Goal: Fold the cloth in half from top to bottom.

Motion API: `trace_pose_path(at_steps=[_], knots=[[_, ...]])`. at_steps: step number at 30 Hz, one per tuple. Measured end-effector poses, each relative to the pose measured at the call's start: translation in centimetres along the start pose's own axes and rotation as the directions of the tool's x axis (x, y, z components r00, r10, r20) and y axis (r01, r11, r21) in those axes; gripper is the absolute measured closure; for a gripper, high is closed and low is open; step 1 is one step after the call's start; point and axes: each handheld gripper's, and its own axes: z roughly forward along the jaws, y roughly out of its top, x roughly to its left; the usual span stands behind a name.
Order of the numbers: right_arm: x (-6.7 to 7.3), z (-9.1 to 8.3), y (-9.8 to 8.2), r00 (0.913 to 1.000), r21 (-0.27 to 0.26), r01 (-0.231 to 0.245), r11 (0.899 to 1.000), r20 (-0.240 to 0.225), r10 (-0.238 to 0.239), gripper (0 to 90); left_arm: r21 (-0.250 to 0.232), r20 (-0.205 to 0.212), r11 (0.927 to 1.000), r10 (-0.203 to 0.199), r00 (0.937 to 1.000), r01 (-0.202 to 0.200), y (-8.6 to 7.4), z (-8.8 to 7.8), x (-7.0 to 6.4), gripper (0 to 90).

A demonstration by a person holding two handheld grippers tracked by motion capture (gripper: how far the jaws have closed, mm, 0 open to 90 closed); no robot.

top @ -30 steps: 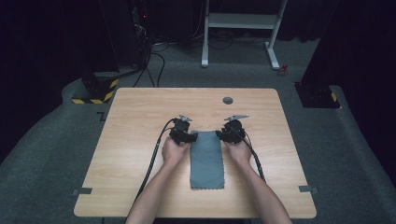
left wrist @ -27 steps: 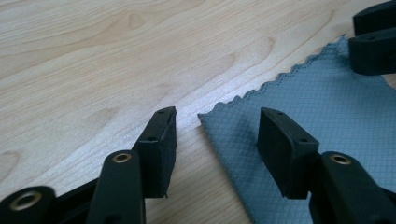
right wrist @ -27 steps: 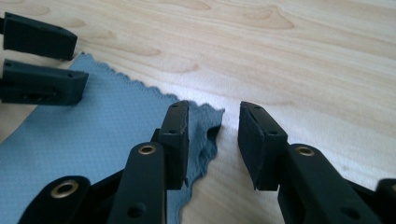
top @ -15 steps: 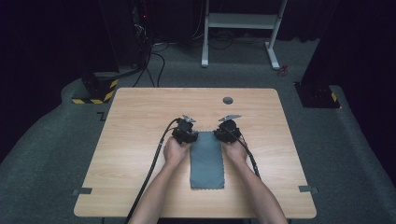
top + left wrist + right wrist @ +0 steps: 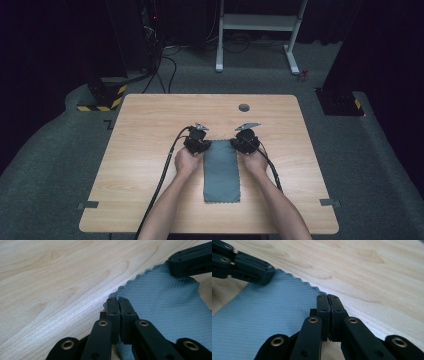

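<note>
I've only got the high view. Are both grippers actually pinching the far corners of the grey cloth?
Observer: In the left gripper view, the left gripper has just been closing, and its fingers are now shut on a corner of the cloth.
Operator: And the right one?
Observer: In the right gripper view, the right gripper has just been closing too. Its fingers are together at the other far corner.
Operator: What's the cloth like close up?
Observer: Fine grid weave, with a zigzag-cut edge.
</note>
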Motion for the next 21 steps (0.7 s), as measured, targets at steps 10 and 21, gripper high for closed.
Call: trace_pose_path(at_steps=[10, 21], knots=[[0.0, -2.2, 0.6, 0.9994, -0.038, 0.028, 0.999, -0.018, -0.029, 89.2, -0.044, 0.056, 0.9990, 0.006, 0.9984, -0.003, 1.0, -1.2, 0.5, 88.5], [-1.0, -3.5, 3.1, 0.9996, -0.060, 0.017, 0.998, 0.022, -0.015, 89.5, -0.074, 0.017, 0.9954, 0.063, 0.9979, -0.061, 4.3, -2.3, 0.2, 88.7]])
